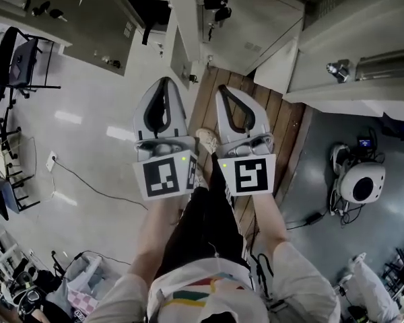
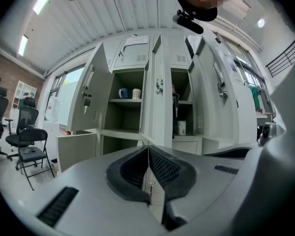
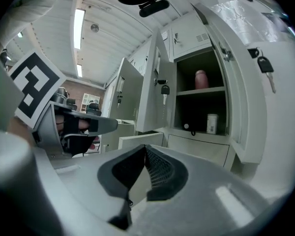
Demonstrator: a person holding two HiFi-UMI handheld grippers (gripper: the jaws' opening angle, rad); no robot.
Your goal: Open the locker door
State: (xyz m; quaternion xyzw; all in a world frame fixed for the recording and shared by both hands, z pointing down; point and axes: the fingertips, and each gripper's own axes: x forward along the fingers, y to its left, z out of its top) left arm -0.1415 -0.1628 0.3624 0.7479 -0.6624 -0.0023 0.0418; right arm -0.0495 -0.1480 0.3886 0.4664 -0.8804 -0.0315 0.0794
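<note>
Both my tools are empty. The left gripper has its jaws pressed together on nothing, and so does the right gripper. The bank of lockers stands ahead of me, well apart from both tips. Most upper doors already hang wide. One of them is the open door at the right of the right gripper view, with a key dangling from its lock. The lower panel under that open compartment looks shut, so I take it to be the door left to open (though I cannot be sure).

Several things could go wrong. With jaws shut I cannot catch a door edge or latch, so reaching in like this would only shove the panel. The open doors jut toward me, and a careless reach could clip one or knock the hanging key. My grippers also ride just beside each other and could bump.

I hold both forearms straight out from my body. The grippers are side by side and about level, aimed at the lockers over the wooden platform.
</note>
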